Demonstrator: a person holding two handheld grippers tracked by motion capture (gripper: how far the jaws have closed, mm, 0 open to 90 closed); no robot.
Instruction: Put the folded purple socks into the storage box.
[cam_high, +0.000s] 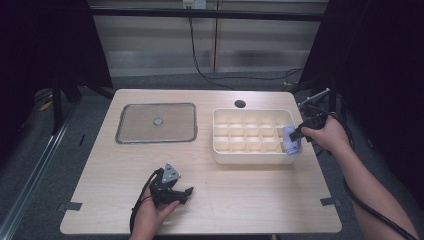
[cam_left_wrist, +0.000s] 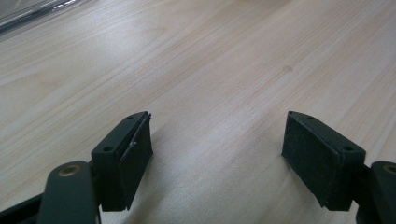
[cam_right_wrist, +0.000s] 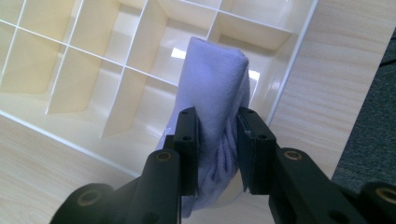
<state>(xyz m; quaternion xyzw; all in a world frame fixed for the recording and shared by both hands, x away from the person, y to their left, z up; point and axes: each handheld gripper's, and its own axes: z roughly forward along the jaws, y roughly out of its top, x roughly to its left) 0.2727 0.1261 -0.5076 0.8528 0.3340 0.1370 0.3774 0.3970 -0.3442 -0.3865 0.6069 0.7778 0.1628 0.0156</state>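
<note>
A pale wooden table (cam_high: 240, 200) with a round cable hole (cam_high: 240, 104) near its far edge stands on grey carpet (cam_high: 30, 165), black tape tabs marking its front corners. Behind it, light wall panels (cam_high: 200, 45) run under a dark horizontal rail, with a black cable (cam_high: 196, 60) hanging down to the floor. Dark curtains (cam_high: 380, 65) close in both sides.

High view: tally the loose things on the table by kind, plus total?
White plastic divided organiser box: 1
Rolled pale-lilac cloth, held in the right gripper: 1
Flat clear rectangular lid with grey rim: 1
Total: 3
</note>
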